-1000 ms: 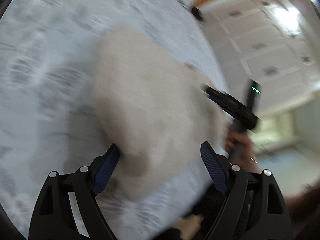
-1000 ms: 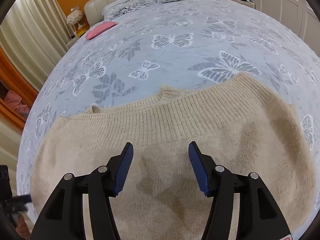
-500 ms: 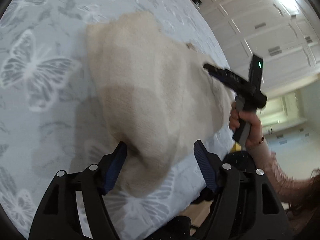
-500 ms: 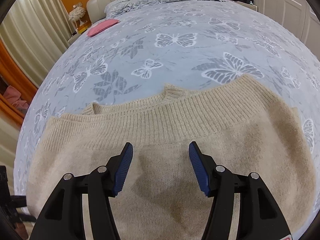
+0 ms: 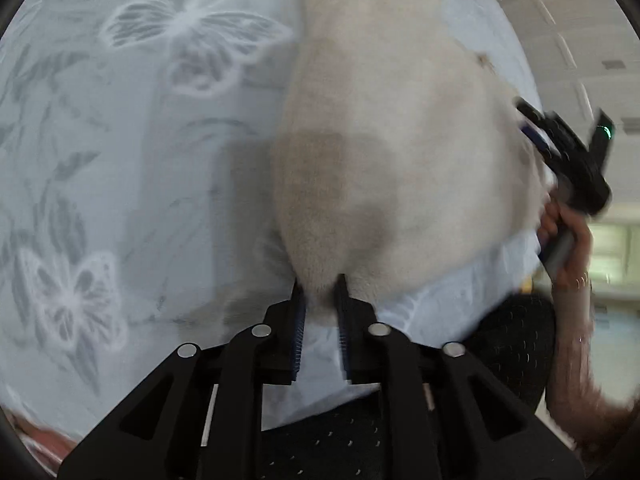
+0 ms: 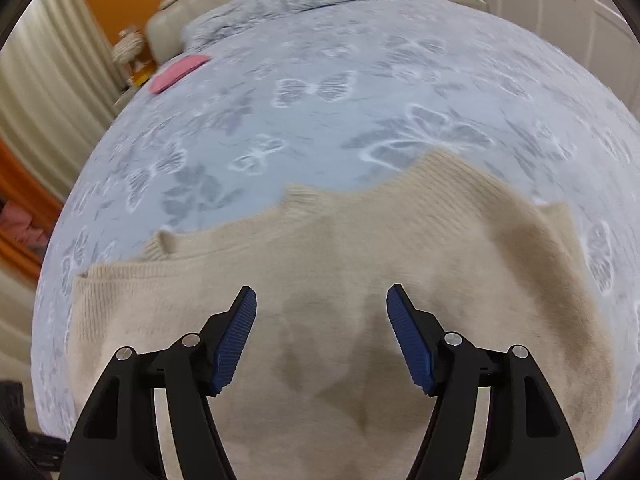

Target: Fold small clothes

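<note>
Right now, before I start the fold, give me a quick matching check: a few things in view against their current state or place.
Things:
1. left gripper
2. right gripper
3. beige sweater
4. pink item

States or places:
A. fingers wide apart, above the knit
B. lying spread on the butterfly bedspread
C. fingers shut on the garment's edge
D. far end of the bed, near the headboard

Pairs: 1-C, 2-A, 3-B, 4-D
</note>
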### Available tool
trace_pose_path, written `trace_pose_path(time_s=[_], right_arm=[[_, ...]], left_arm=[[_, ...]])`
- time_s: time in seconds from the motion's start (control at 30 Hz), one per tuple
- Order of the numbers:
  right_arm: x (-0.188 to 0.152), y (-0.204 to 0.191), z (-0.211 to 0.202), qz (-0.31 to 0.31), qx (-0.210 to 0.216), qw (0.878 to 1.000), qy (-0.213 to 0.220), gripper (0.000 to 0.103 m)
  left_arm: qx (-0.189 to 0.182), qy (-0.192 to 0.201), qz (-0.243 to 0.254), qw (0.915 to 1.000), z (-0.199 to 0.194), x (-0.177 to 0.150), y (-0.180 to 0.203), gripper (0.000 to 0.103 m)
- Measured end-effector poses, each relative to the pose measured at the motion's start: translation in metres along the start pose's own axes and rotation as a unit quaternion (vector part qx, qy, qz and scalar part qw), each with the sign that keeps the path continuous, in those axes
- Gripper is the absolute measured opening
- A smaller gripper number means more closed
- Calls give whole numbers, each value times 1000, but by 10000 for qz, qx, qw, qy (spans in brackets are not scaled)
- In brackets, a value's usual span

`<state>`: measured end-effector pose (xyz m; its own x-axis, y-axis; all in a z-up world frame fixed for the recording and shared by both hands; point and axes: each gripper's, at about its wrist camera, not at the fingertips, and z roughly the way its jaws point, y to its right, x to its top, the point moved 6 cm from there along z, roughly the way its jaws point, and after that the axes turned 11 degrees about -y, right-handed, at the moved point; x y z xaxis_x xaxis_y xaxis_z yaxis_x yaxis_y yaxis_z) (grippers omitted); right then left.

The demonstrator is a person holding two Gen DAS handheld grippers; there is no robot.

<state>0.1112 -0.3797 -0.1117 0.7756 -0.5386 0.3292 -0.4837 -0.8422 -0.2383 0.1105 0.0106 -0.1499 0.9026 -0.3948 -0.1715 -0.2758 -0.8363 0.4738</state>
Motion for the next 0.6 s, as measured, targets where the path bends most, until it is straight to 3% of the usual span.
trace_pose_path(time_s=[0.03, 0.1, 0.2, 0.27, 0.37, 0.4, 0.43, 0.47, 0.5, 0.53, 0.57, 0.6], right_arm=[[1, 8, -7, 126, -43, 9998, 115, 66], [5, 21, -20, 275, -83, 9990, 352, 66], [10, 30, -28, 357, -67, 9981, 506, 66], [14, 38, -27, 326, -335, 9975, 532, 66], [26, 63, -33, 354, -953, 9917, 789, 70], [28, 71, -36, 389, -1095, 9893, 886, 74], [30, 81, -38, 424, -1226, 9867, 983, 86], [31, 92, -35, 454, -1324, 9847, 1040, 87], [32, 102, -27, 459, -1301, 9863, 910, 87], [31, 108, -16, 463, -1188, 9897, 653, 69], [28, 113, -1, 473, -783, 9953, 306, 14], [27, 115, 8, 523, -442, 9976, 80, 7]], left_arm=[[63, 173, -84, 9998, -6, 1, 4, 20], [583, 912, -190, 9939, -35, 9, 19, 50], [1044, 2059, 104, 9729, -73, 28, 65, 73], [1178, 2438, 308, 9621, -81, 46, 88, 90], [1533, 2434, 95, 9577, -57, 88, 86, 91], [1553, 2332, -69, 9599, -45, 102, 78, 90], [1580, 2166, -415, 9625, -28, 119, 61, 90], [1491, 2092, -619, 9644, -22, 124, 52, 80], [1126, 1987, -859, 9698, -12, 132, 42, 60], [684, 1940, -1146, 9719, -4, 135, 31, 57], [461, 2125, -1229, 9683, -7, 136, 31, 45], [212, 2297, -1149, 9662, -12, 135, 35, 27]])
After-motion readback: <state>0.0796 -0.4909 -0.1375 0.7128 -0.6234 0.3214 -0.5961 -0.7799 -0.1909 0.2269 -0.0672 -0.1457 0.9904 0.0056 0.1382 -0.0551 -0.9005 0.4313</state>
